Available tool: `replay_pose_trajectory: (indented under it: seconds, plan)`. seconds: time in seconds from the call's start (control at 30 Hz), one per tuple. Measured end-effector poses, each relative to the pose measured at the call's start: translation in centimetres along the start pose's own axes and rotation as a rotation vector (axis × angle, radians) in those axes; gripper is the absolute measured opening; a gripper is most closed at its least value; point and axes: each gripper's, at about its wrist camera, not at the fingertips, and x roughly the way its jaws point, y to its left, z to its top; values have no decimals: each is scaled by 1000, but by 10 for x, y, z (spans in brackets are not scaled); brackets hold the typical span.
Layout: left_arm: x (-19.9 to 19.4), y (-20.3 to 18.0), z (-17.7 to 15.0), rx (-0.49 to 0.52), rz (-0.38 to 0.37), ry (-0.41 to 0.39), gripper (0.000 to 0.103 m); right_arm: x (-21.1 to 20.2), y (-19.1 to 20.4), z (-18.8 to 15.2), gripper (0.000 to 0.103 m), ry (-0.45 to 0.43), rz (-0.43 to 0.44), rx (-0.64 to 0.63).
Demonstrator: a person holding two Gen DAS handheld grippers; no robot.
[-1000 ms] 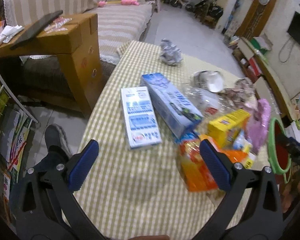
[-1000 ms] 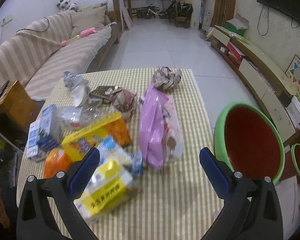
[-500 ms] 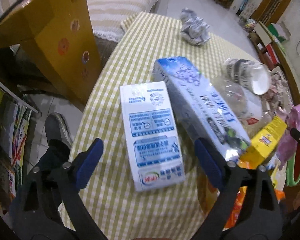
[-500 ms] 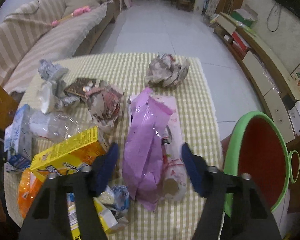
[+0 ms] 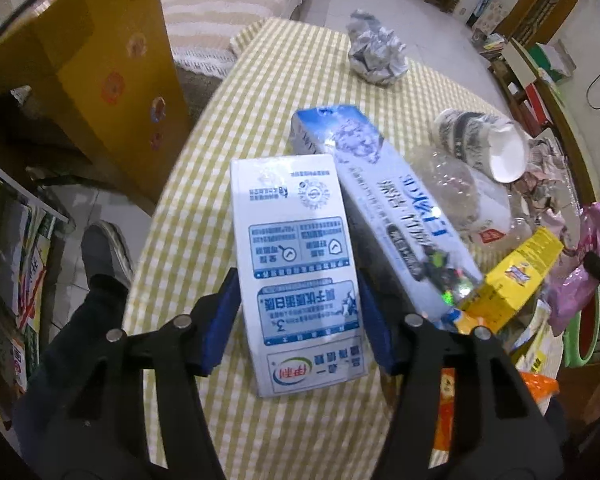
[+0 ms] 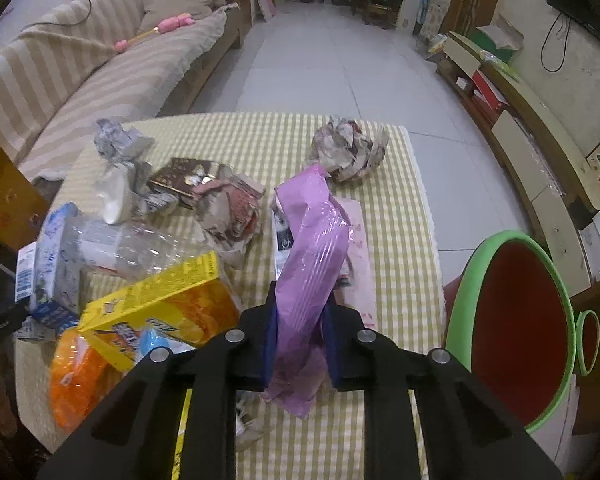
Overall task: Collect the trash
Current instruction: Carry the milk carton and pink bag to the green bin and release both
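The left gripper (image 5: 298,322) clamps a white-and-blue milk carton (image 5: 296,256), its blue pads pressed to both long sides; the carton's printing is Chinese, seen upside down, with a green-and-red oval logo at the end nearest the claw. Just right of the carton, touching it, lies a long blue-and-white toothpaste box (image 5: 384,200) with glossy Chinese lettering. Beyond that box sit a crushed clear plastic bottle (image 5: 468,192) and a patterned paper cup (image 5: 484,144) on its side, white interior showing nothing inside. The right gripper (image 6: 300,340) is closed narrowly on a crinkled purple plastic bag (image 6: 312,256), which rises ahead of the fingers and hangs below them. Left of this claw lies a yellow cardboard box (image 6: 156,304). To its right stands a green-rimmed bin (image 6: 512,320) with a red interior, no contents visible. All items rest on a yellow-checked tablecloth (image 6: 396,216).
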Motion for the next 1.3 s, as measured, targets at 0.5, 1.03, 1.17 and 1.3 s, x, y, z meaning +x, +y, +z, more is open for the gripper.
replay_pose_trajectory:
  seconds: [0.5, 1.03, 1.17, 1.3]
  plan:
    - [-79, -1, -13, 24, -26, -152, 56, -72, 0, -9, 17, -94, 96, 36]
    - [-123, -108, -17, 211, -187, -198, 56, -116, -87, -25, 17, -158, 73, 169]
    - [-122, -157, -18, 280, -240, -189, 56, -122, -129, -34, 17, -167, 37, 226]
    - [-122, -216, -22, 379, -292, -177, 56, -127, -172, -43, 17, -167, 9, 288]
